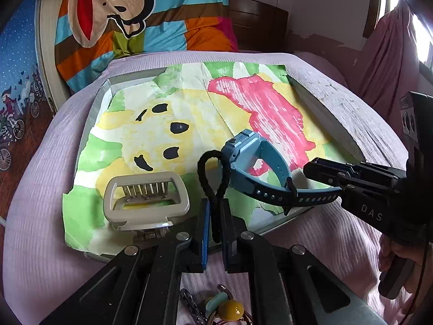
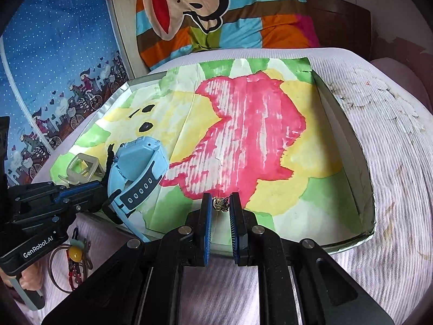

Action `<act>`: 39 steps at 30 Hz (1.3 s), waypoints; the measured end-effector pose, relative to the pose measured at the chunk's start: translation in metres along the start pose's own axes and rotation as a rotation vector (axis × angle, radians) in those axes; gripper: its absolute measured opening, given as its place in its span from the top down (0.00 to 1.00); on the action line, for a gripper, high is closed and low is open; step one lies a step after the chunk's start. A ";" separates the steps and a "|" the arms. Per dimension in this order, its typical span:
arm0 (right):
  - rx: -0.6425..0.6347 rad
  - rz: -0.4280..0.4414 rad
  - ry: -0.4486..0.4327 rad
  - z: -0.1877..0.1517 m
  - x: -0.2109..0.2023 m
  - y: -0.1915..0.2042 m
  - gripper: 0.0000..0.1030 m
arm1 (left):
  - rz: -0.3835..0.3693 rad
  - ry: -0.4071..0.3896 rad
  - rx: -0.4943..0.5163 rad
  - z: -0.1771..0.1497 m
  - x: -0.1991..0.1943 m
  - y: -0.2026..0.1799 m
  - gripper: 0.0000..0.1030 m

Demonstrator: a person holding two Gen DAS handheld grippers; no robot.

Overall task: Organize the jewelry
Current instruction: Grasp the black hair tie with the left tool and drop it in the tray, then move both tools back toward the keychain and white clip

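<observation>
Lilac bedspread (image 1: 40, 189) under painted tray (image 1: 324, 113); left tongs (image 1: 215, 216) pinching black cord loop (image 1: 213, 168), right tongs (image 2: 220, 203) small trinket (image 2: 220, 204).

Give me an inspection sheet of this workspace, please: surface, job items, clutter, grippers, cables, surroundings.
Surface: shallow tray lined with a painted paper, on a pink bedcover.
Job's things: blue watch and beige hair claw in the tray.
Clutter: bracelets and beads on the bedcover outside the tray.
Grippers: left gripper shut on a black cord loop; right gripper shut on a small gold trinket.
Cables: nothing seen.
Surroundings: striped monkey pillow.
</observation>
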State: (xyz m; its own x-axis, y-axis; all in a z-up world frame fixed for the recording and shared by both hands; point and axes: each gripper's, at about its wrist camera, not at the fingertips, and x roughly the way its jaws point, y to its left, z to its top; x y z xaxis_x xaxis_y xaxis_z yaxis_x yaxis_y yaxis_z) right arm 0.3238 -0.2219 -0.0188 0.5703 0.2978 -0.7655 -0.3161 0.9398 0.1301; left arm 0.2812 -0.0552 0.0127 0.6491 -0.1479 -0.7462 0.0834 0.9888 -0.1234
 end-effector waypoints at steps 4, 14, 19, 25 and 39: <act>-0.006 0.001 0.013 0.001 0.001 0.000 0.88 | 0.004 -0.013 -0.017 -0.001 -0.002 0.004 0.86; 0.010 -0.009 -0.182 -0.019 -0.043 -0.002 0.58 | -0.016 -0.120 -0.018 -0.016 -0.029 0.003 0.49; 0.028 -0.020 -0.317 -0.033 -0.080 -0.004 0.43 | 0.006 -0.210 0.009 -0.027 -0.053 -0.002 0.42; 0.049 -0.015 -0.445 -0.051 -0.119 -0.002 0.27 | 0.012 -0.327 -0.015 -0.041 -0.085 0.002 0.22; 0.033 0.005 -0.601 -0.108 -0.181 0.034 0.01 | 0.025 -0.494 -0.032 -0.084 -0.141 0.017 0.00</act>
State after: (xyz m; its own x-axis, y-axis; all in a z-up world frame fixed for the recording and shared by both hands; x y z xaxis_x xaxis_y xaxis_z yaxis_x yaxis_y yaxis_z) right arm 0.1280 -0.2621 0.0567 0.9007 0.3359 -0.2755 -0.3017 0.9399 0.1598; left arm 0.1274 -0.0186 0.0608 0.9321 -0.0907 -0.3506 0.0454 0.9898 -0.1354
